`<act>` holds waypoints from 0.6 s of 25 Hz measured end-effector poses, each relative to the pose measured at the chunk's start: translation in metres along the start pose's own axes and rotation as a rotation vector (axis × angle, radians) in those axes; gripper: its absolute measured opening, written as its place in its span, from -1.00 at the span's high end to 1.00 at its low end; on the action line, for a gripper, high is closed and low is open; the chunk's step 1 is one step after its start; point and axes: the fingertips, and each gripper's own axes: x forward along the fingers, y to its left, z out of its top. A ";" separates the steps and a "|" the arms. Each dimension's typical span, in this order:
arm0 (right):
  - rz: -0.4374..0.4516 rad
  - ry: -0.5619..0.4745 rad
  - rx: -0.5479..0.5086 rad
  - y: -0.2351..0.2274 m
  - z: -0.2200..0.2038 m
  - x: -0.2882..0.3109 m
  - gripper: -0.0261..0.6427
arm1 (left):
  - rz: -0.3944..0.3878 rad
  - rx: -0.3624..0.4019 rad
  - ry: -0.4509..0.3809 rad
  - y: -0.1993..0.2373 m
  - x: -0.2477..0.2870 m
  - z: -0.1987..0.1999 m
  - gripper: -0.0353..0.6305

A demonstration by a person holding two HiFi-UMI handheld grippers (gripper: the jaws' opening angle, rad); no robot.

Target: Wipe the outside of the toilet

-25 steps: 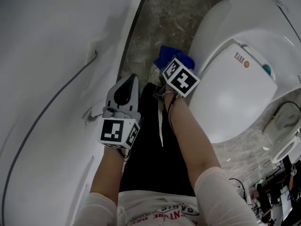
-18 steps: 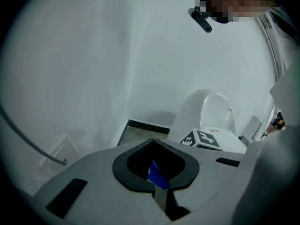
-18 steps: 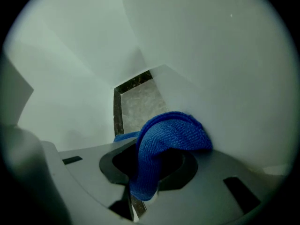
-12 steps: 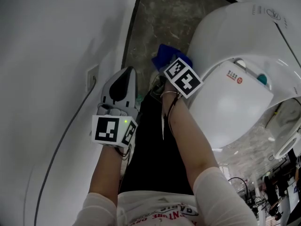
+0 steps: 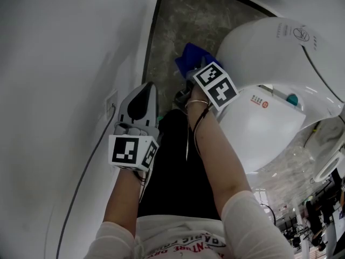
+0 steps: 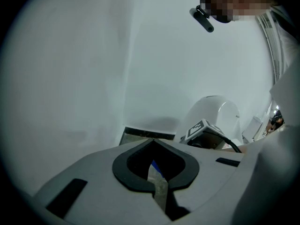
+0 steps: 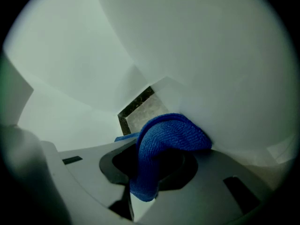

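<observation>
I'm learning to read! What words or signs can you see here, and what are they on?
Toilet lid: red round sticker with small print, too small to read.
Toilet body: round logo, too blurred to read.
Shirt: red letters, cut off, unreadable.
Nothing can be quoted.

Colour findings: the cloth (image 7: 164, 139) is solid blue. The toilet (image 5: 259, 47) is white, with a teal button (image 5: 292, 99) and a small red mark (image 5: 264, 103). The floor (image 5: 188, 20) is mottled grey-brown stone. The wall (image 5: 64, 63) is plain white. The left tool (image 6: 154, 146) is grey with a black inner rim and black-and-white square markers.
</observation>
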 end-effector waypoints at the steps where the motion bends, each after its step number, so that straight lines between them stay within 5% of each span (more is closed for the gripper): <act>1: 0.006 -0.005 0.003 0.004 0.006 -0.001 0.66 | -0.001 0.002 -0.002 0.000 0.003 0.005 0.88; 9: 0.047 -0.049 -0.039 0.036 0.043 -0.022 0.67 | -0.001 0.008 -0.026 -0.003 0.025 0.045 0.88; 15: 0.046 -0.069 0.036 0.052 0.065 -0.038 0.67 | -0.038 0.023 -0.024 -0.016 0.030 0.063 0.88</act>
